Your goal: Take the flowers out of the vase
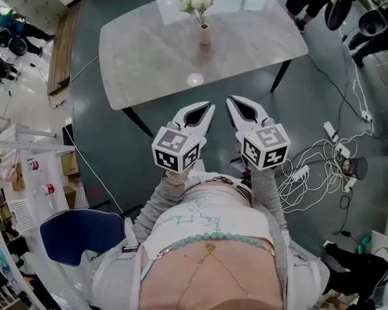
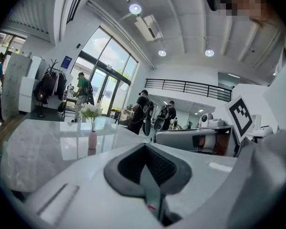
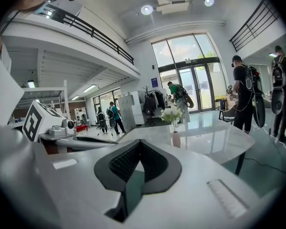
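Flowers (image 1: 196, 4): white bunch, stems down in the vase (image 1: 205, 34). The vase is small, pale pink and upright. It stands on the far half of the table (image 1: 149, 50), about midway between the left and right edges. Nothing else on that top apart from a bright light reflection nearer you.

The left gripper view has the flowers (image 2: 91, 110) and vase (image 2: 92, 140) ahead and left of the jaws, across the glossy tabletop (image 2: 38, 149). The right gripper view shows the same flowers (image 3: 171, 113) and vase (image 3: 176, 139) ahead, slightly right of the jaw line, on the table (image 3: 214, 137).

Your left gripper (image 1: 209, 106) has its jaws pressed together with nothing between them; its own view confirms this (image 2: 145, 149). Your right gripper (image 1: 231, 102) is the same, pads meeting and empty (image 3: 136, 151). You hold both side by side close to your body, over the floor short of the table's near edge and well apart from the vase. Tips point toward the table.

Around: white cables (image 1: 310, 166) on the floor to your right, a blue chair (image 1: 84, 234) at your left, people standing beyond the table's far corners.
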Demonstrator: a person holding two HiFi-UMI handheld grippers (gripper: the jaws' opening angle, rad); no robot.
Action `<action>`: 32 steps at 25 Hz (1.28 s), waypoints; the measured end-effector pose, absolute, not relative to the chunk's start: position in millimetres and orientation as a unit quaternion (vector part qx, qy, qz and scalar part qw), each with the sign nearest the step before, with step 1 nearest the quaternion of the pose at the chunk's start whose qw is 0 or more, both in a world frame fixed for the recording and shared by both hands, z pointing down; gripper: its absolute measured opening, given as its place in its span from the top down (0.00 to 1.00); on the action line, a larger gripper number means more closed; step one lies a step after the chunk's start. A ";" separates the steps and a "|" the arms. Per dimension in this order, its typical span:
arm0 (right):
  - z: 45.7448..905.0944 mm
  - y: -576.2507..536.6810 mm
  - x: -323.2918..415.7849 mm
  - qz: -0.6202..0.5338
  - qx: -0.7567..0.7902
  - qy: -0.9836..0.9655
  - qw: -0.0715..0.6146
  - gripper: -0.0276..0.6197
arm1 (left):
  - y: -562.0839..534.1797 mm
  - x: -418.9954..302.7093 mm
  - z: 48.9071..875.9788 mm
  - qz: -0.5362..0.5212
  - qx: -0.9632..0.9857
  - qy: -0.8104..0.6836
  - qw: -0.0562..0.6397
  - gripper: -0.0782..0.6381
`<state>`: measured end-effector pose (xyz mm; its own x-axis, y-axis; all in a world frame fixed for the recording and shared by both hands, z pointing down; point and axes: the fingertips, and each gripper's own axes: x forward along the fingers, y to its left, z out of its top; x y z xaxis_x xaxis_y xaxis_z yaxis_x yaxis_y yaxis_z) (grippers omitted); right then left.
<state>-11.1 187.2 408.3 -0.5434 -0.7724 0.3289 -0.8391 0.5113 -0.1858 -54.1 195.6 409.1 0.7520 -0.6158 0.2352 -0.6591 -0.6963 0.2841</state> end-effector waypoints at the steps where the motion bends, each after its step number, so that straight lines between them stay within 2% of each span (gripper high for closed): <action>1: 406.5 182.2 -15.7 0.162 0.466 -0.864 0.101 0.91 | 190.9 -57.9 408.0 0.060 0.919 -0.347 0.177 0.89; 20: 410.3 126.3 -82.0 0.157 0.465 -0.867 0.090 0.91 | 138.1 -127.5 413.7 0.065 0.920 -0.346 0.169 0.89; 32: 414.2 74.9 -77.1 0.169 0.434 -0.880 0.098 0.91 | 92.6 -119.5 420.6 0.077 0.906 -0.372 0.185 0.89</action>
